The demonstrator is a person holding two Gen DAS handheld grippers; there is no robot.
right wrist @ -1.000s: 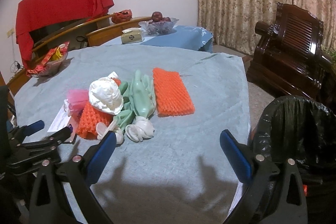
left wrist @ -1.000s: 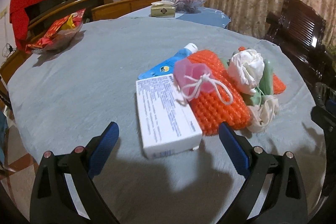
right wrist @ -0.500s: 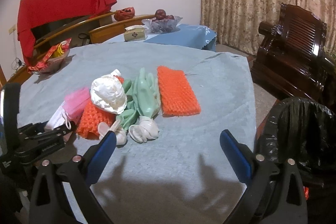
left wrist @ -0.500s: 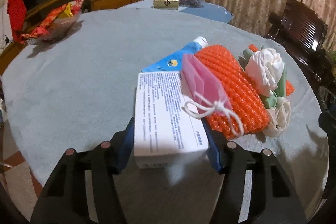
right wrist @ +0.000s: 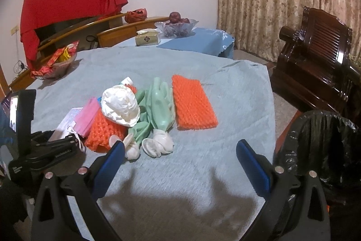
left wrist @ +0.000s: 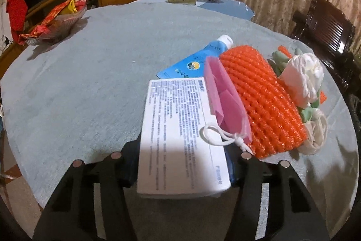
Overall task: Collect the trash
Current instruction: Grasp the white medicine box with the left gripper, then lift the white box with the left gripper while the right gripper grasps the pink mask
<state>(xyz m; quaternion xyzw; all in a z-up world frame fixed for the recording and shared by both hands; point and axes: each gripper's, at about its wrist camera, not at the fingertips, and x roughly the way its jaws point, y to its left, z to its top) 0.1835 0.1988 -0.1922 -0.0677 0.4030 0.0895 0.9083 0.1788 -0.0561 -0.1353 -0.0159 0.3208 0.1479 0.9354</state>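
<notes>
Left wrist view: left gripper (left wrist: 183, 164) is closing, its jaws against the white printed box (left wrist: 180, 134) near the table's (left wrist: 90, 83) near edge; right gripper (right wrist: 180, 164) hovers, fingers spread, empty.

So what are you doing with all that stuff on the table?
Cleaning up trash. The left tool is closing on the white box at the near end of the pile, with the box between its fingers. A pink pouch leans on the box, next to an orange net. The right tool hangs open over bare cloth, holding nothing. The black bin waits beside the table.
</notes>
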